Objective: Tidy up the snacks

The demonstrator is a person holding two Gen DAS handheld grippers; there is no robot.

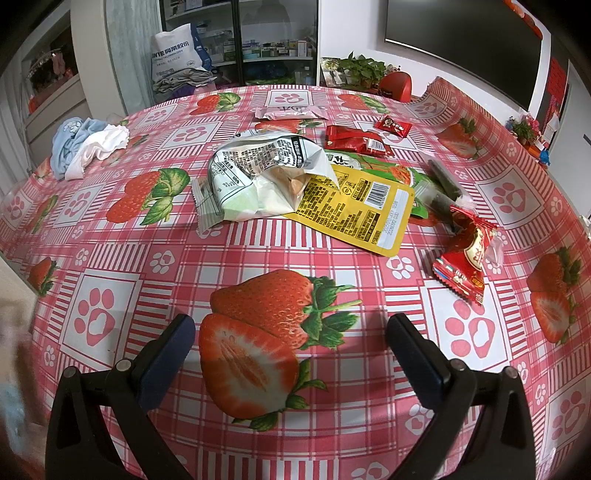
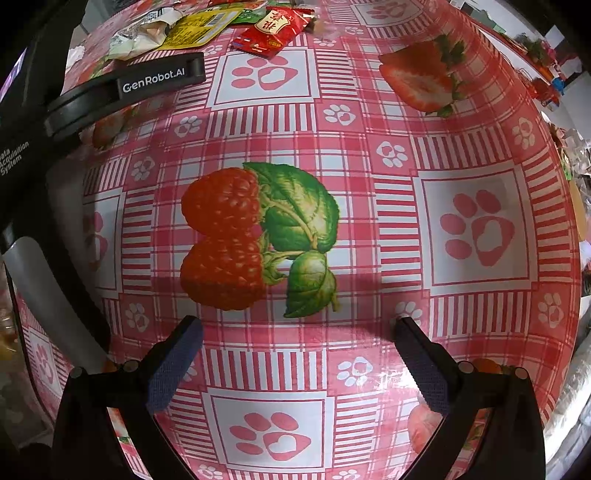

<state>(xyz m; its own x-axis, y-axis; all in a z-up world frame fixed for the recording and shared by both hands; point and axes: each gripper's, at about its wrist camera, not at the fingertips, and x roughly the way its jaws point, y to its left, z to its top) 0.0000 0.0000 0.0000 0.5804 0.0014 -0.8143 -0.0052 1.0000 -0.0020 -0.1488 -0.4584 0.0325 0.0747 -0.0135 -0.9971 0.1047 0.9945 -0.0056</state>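
Observation:
Snack packets lie scattered mid-table in the left wrist view: a crumpled white-and-green bag [image 1: 266, 173], a flat yellow pouch [image 1: 362, 206], a green packet [image 1: 402, 173], a dark seaweed strip [image 1: 443, 181], a red twisted wrapper [image 1: 467, 254], red packs [image 1: 354, 142], a small red candy [image 1: 392, 124] and a pink packet [image 1: 291, 112]. My left gripper [image 1: 291, 332] stands open above the near cloth, empty, short of the pile. My right gripper [image 2: 299, 332] is open and empty over a raspberry print. The right wrist view shows the red wrapper [image 2: 275, 31] and yellow pouch [image 2: 195, 31] at its top.
The table wears a pink checked cloth [image 1: 110, 258] with strawberries and paw prints. Crumpled blue and white cloths [image 1: 88, 144] lie at the far left. The left gripper's black body [image 2: 125, 88] crosses the right wrist view's upper left. A red chair [image 1: 397, 85] and plant [image 1: 362, 70] stand behind.

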